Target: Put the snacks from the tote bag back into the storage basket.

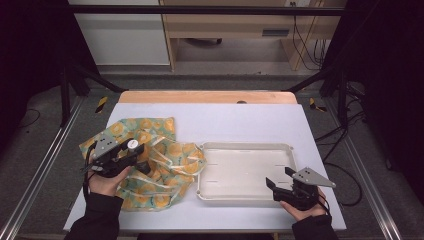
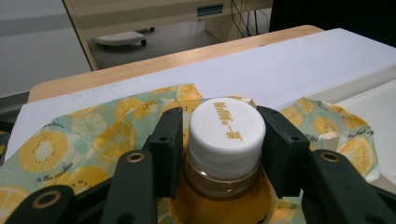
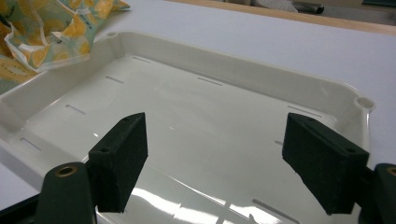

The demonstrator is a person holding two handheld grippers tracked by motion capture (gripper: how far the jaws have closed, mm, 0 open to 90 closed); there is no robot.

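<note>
Bottle (image 2: 225,158) of orange drink, white screw cap (image 2: 227,135), standing in the lemon-print bag (image 1: 150,160) on the table's left side — a rigid, smooth plastic thing, probably fairly heavy with liquid.

The left gripper (image 2: 219,140) has its pads (image 2: 167,149) closed against the ribbed cap, the grooved part and likely the surest place to hold; the clear neck below looks slippery. The bag is soft and crumpled and may drag on a lift. The right gripper (image 3: 224,163) hangs wide, holding nothing, over the glossy white tray (image 1: 245,147). White tabletop (image 1: 240,120), wooden far edge — beyond it grey floor, cabinets and cables.
</note>
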